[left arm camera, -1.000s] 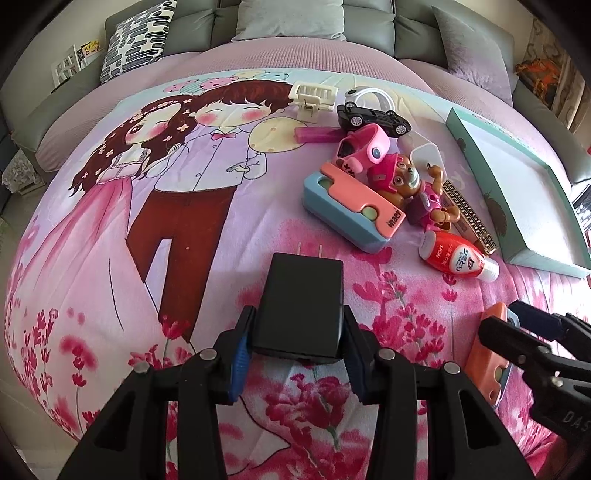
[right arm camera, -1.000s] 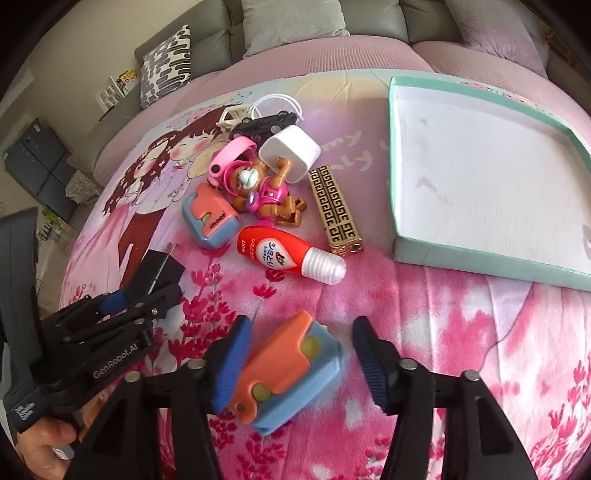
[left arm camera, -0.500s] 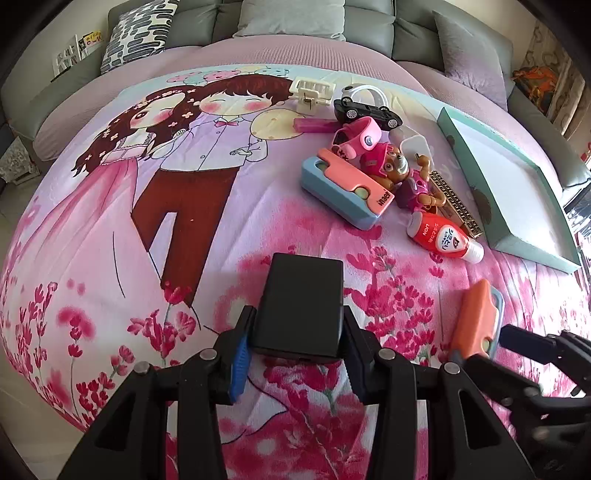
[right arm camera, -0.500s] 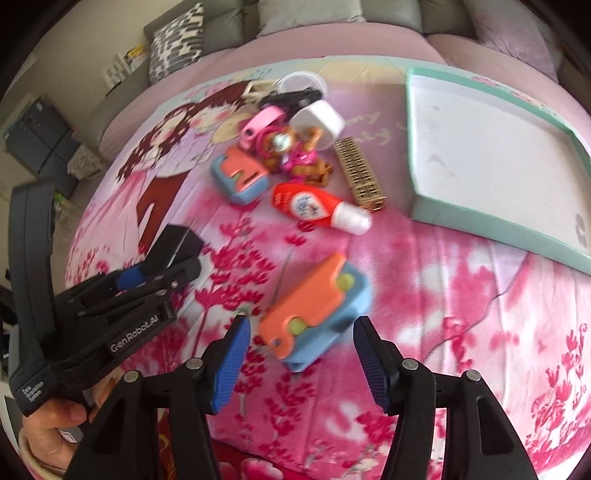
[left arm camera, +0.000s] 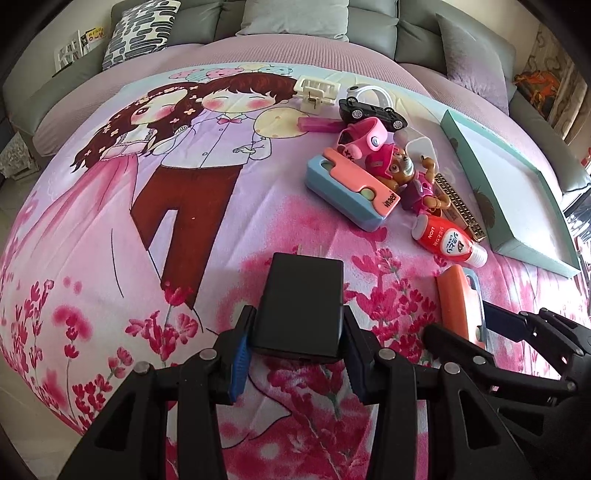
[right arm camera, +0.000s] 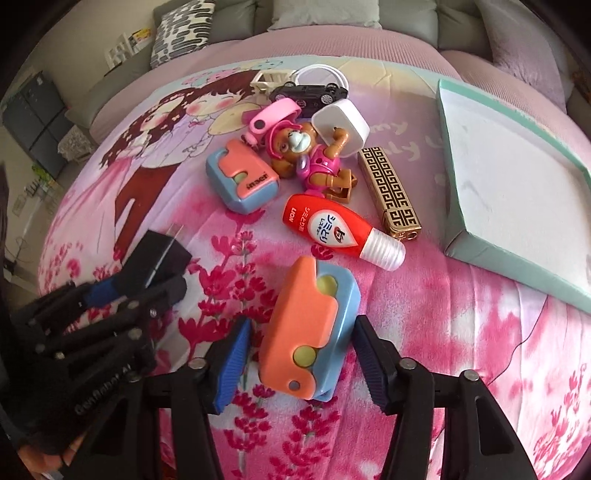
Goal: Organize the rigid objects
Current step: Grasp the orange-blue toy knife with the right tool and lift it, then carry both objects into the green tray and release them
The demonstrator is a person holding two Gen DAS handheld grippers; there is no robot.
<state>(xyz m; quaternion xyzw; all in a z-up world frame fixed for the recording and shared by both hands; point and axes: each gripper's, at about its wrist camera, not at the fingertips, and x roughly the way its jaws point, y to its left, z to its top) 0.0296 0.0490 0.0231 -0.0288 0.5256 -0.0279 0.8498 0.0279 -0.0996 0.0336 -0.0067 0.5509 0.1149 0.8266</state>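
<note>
My left gripper (left arm camera: 297, 341) is shut on a black plug adapter (left arm camera: 300, 302), prongs pointing forward, above the pink bedspread. It also shows in the right wrist view (right arm camera: 155, 258) at the left. My right gripper (right arm camera: 301, 360) stands around an orange-and-blue box (right arm camera: 310, 328); the right pad touches it and a gap shows beside the left pad. The box also shows in the left wrist view (left arm camera: 458, 302). A pile of toys lies ahead: a second orange-and-blue box (right arm camera: 242, 181), a dog figure (right arm camera: 306, 155), a red tube (right arm camera: 332, 229), a gold patterned bar (right arm camera: 393, 195).
A teal-rimmed white tray (right arm camera: 458, 206) lies at the right. A black toy car (right arm camera: 310, 94), a white cube (right arm camera: 341, 125), a pink watch-like toy (right arm camera: 273, 114) and a cream clip (left arm camera: 317, 90) lie further back. Grey sofa cushions (left arm camera: 291, 18) line the far edge.
Both grippers dipped back and then came forward again toward the toy pile. The orange-and-blue box has turned between my right fingers and sits closer in. The left keeps the adapter.
</note>
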